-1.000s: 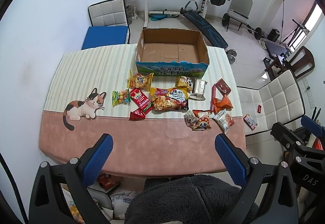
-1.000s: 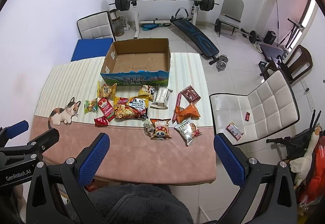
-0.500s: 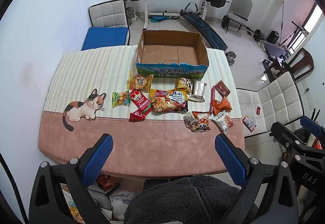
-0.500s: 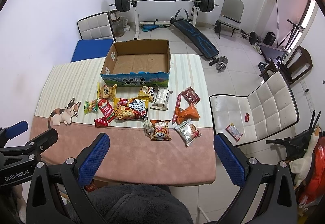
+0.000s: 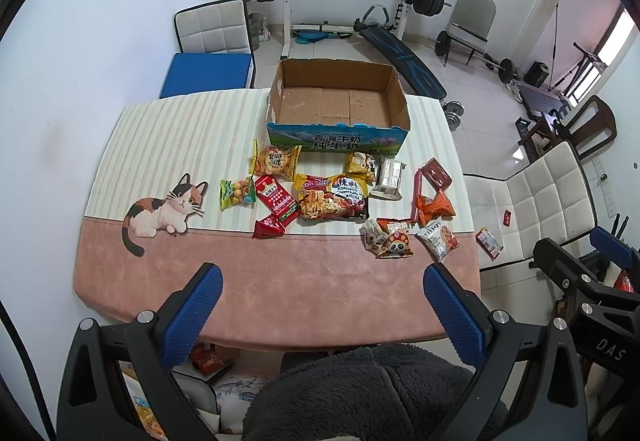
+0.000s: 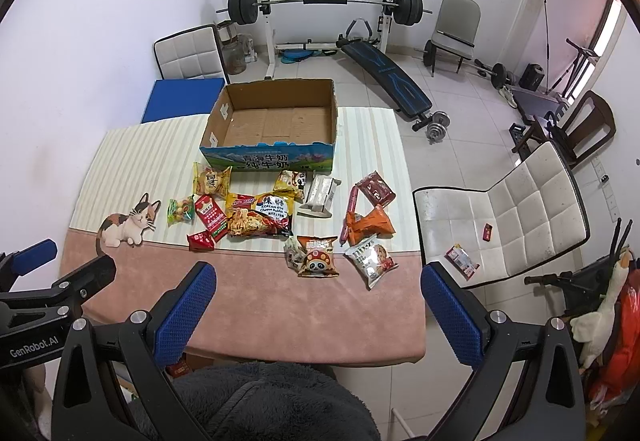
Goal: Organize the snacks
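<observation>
An empty open cardboard box (image 5: 338, 103) (image 6: 276, 121) stands at the table's far side. Several snack packets lie in front of it: a big noodle bag (image 5: 334, 197) (image 6: 260, 217), a red packet (image 5: 276, 197), a yellow biscuit bag (image 5: 276, 159), an orange packet (image 5: 434, 205) (image 6: 370, 223), a panda packet (image 6: 318, 261). My left gripper (image 5: 322, 301) and my right gripper (image 6: 318, 301) are both open and empty, held high above the near table edge.
The table (image 5: 280, 293) has a pink and striped cloth with a cat print (image 5: 164, 207). A white chair (image 6: 500, 217) with small packets on it stands at the right. A blue-seated chair, a barbell rack (image 6: 324, 1) and a bench stand behind.
Both grippers have drifted slightly, so the table sits a little higher in view. Nothing on the table has moved.
</observation>
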The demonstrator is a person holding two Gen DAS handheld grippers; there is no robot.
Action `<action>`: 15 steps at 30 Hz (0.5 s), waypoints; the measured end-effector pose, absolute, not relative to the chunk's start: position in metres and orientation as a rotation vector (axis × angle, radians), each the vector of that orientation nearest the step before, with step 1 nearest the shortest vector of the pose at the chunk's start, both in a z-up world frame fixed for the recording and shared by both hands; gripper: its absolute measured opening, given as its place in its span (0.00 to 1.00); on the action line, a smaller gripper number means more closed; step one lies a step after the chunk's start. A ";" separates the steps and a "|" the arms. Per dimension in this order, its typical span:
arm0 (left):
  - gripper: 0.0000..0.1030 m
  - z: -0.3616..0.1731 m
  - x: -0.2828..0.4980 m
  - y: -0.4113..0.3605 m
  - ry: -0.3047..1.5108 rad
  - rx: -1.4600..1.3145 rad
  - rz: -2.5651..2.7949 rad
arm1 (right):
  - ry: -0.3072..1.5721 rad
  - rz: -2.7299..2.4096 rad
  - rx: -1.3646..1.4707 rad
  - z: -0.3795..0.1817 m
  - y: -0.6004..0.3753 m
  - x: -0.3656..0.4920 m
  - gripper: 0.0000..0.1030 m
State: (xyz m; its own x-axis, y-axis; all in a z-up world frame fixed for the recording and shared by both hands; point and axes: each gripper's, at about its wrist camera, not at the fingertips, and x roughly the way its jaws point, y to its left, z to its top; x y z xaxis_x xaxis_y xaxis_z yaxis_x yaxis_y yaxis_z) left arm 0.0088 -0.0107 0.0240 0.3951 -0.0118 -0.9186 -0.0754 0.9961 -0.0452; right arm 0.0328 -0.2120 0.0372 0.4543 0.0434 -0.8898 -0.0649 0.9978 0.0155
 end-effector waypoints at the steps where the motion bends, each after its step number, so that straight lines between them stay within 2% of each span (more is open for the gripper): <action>1: 1.00 0.023 0.008 -0.011 1.163 -0.083 0.040 | 1.097 0.067 -0.023 0.037 -0.212 0.032 1.00; 15: 1.00 0.023 0.007 -0.008 1.160 -0.084 0.037 | 1.093 0.076 -0.024 0.039 -0.210 0.033 1.00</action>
